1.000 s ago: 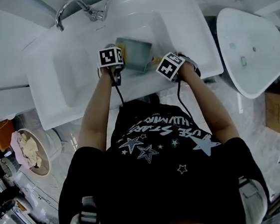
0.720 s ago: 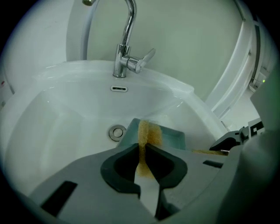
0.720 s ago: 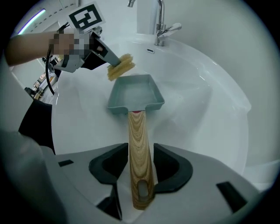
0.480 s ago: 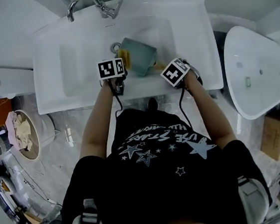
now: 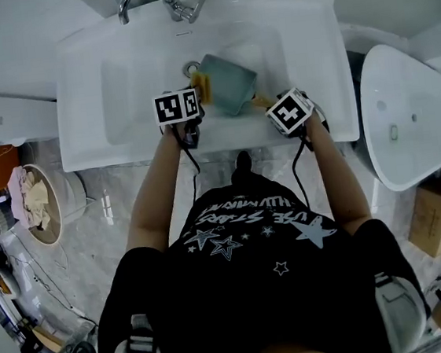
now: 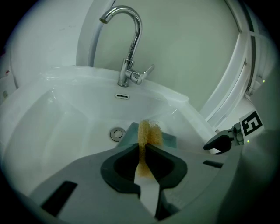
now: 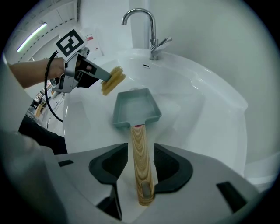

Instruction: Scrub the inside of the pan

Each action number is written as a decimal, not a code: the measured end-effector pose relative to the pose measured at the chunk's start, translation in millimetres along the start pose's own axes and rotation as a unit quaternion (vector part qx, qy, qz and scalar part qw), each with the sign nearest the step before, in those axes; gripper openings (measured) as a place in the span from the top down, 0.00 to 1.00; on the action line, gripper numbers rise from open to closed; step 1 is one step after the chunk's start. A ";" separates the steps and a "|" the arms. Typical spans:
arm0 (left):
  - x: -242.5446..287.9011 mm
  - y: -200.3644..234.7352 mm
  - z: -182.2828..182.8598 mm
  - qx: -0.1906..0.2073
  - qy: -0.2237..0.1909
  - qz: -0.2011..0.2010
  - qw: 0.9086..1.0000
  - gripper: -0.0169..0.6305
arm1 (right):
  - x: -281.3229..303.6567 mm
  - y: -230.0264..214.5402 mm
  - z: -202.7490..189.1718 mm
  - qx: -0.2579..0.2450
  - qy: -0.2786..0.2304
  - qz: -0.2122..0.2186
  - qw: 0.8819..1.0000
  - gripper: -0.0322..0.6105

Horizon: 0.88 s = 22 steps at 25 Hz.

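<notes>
A teal rectangular pan (image 5: 230, 84) lies in the white sink (image 5: 115, 89), its wooden handle (image 7: 141, 162) pointing back at me. My right gripper (image 7: 141, 148) stands open around that handle, with a thin gap on each side of the wood. In the head view this right gripper (image 5: 291, 112) is over the sink's front rim. My left gripper (image 6: 143, 162) is shut on a yellow sponge (image 6: 150, 133), which hovers at the pan's (image 7: 133, 109) left edge. The sponge (image 7: 113, 80) is above the pan's rim, not inside it.
A chrome faucet (image 5: 161, 0) rises at the sink's back and the drain (image 6: 117, 134) sits just left of the pan. A white toilet lid (image 5: 408, 119) stands at the right, a cardboard box (image 5: 439, 218) beyond it, and a round bin (image 5: 38, 204) on the floor at the left.
The head camera has drifted, so the sink sits higher in view. Both grippers have stayed at the sink's front rim, and the sponge has stayed by the pan's left edge.
</notes>
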<state>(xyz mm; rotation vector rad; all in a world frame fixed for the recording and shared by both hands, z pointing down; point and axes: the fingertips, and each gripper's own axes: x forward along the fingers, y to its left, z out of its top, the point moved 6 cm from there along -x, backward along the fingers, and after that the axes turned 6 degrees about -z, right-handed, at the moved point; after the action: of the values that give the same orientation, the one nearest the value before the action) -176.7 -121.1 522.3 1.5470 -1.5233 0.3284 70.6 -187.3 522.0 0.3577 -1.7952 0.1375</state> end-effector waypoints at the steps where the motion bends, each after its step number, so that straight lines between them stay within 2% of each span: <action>1: -4.8 0.4 -2.2 0.001 -0.003 -0.003 1.000 0.90 | -2.9 0.4 -0.4 0.004 0.001 -0.008 1.000 0.67; 5: -25.4 5.9 -13.7 0.004 -0.009 -0.015 1.000 0.90 | -12.4 11.3 11.8 0.015 -0.039 -0.020 0.999 0.67; 7: -36.1 7.7 -19.4 0.006 -0.011 -0.020 1.000 0.90 | -19.8 18.8 13.7 0.024 -0.049 -0.027 0.998 0.73; 14: -71.8 4.2 -37.3 0.024 -0.026 -0.042 0.999 0.90 | -40.5 55.9 9.9 0.044 -0.071 -0.040 0.996 0.80; 19: -98.7 4.8 -54.1 0.026 -0.039 -0.055 0.997 0.90 | -53.8 80.5 7.8 0.061 -0.094 -0.062 0.992 0.91; 22: -119.2 7.1 -68.0 0.023 -0.046 -0.060 0.997 0.90 | -64.7 100.2 5.8 0.070 -0.109 -0.070 0.989 0.93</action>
<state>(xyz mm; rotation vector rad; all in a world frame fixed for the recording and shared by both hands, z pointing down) -180.3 8.2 475.6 1.7030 -1.4945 0.2275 47.8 -83.4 467.9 0.6188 -1.9742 0.1300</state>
